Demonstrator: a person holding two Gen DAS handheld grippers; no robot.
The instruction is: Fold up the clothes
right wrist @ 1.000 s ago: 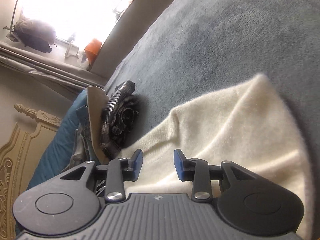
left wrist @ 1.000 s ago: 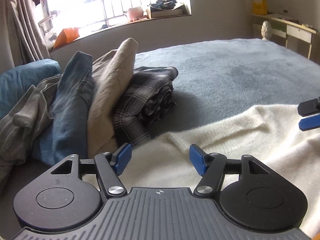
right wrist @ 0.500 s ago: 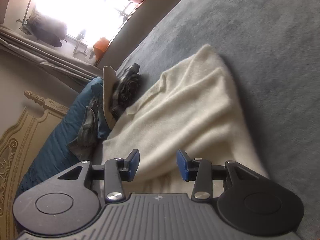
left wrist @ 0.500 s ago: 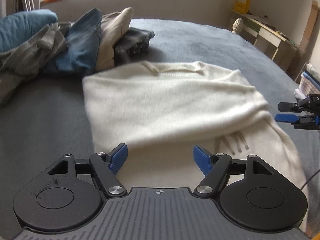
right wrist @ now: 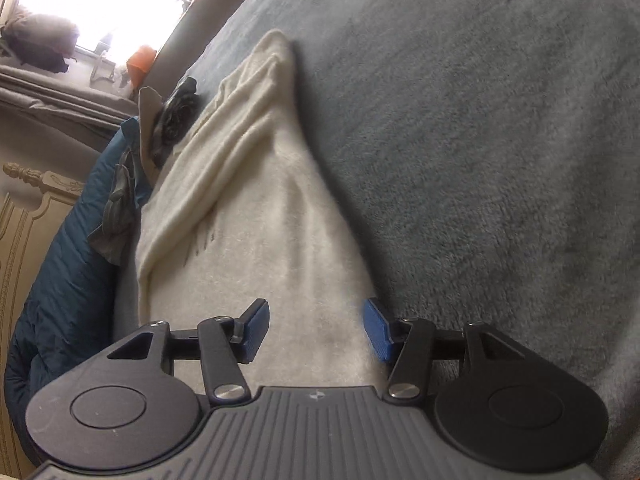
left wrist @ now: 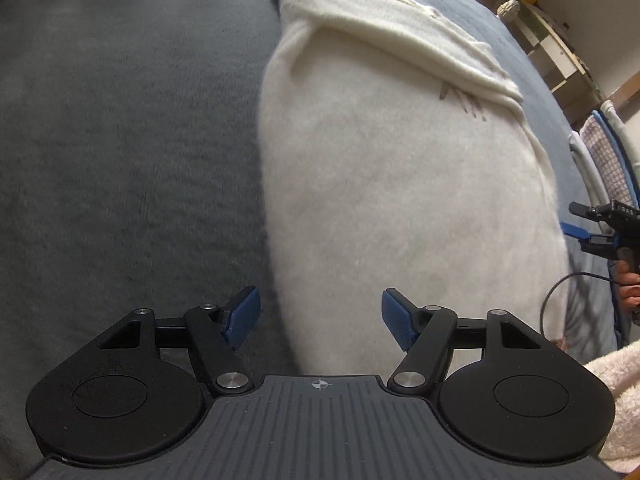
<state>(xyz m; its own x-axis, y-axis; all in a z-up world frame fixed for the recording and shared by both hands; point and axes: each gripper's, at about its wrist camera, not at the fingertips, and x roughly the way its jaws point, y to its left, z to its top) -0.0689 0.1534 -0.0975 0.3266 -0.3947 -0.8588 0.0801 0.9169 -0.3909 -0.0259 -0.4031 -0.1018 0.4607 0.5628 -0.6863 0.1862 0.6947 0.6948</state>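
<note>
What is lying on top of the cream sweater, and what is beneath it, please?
A folded-over part of the cream sweater lies across its far half. Grey bedcover shows around it; whatever is directly beneath is covered. Neither gripper touches it.

No legible text, label, brand name, number or sign appears on any surface in either wrist view.

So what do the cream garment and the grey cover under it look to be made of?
The cream garment looks like a soft, fuzzy knit, probably wool or a blend: matte, with a hazy nap and thick rounded folds. The grey cover looks like plush fleece or short-pile fabric, with a mottled, brushed surface. Exact fibres can't be told.
</note>
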